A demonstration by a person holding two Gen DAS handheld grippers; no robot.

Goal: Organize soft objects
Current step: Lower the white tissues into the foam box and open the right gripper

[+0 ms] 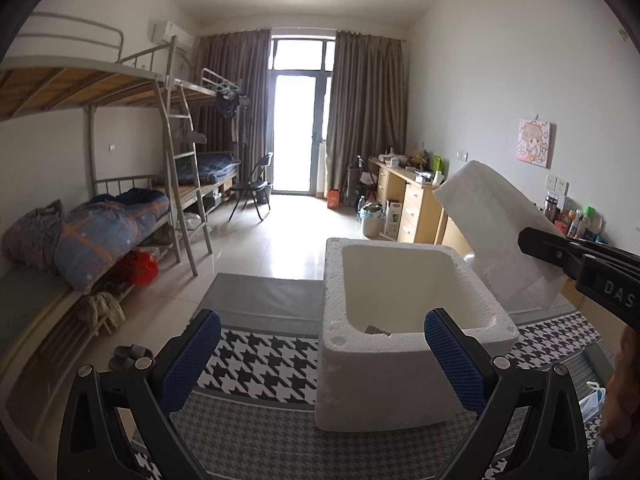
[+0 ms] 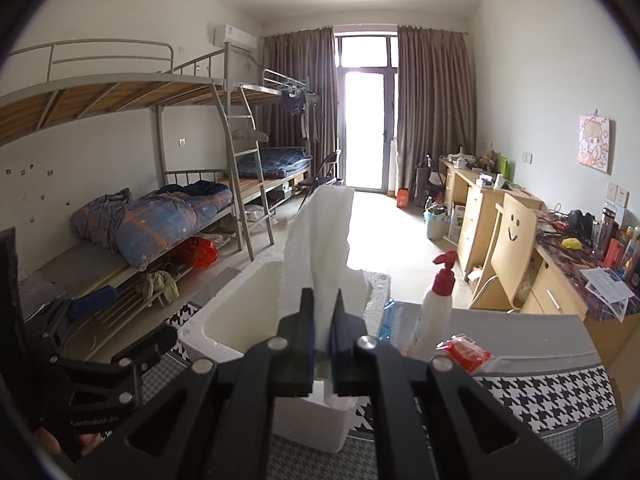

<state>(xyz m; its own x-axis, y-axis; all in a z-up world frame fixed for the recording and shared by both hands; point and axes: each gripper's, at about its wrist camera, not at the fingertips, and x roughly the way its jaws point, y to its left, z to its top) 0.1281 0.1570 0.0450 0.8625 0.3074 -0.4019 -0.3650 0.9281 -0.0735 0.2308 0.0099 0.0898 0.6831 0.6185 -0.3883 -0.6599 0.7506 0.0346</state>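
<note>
Right gripper (image 2: 323,312) pinching a white towel (image 2: 320,236) above the foam box (image 2: 240,300). Left gripper (image 1: 322,344) spread wide, just before that box.

Lit by daylight through the balcony door (image 1: 294,128), blown out to white glare, mirrored on the floor (image 1: 280,232). Dim near the bunk (image 2: 120,216). Strong fisheye bending, dark corner vignette; otherwise sharp.

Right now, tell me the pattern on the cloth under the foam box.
Black-and-white houndstooth cloth, clearest in the left wrist view.
</note>
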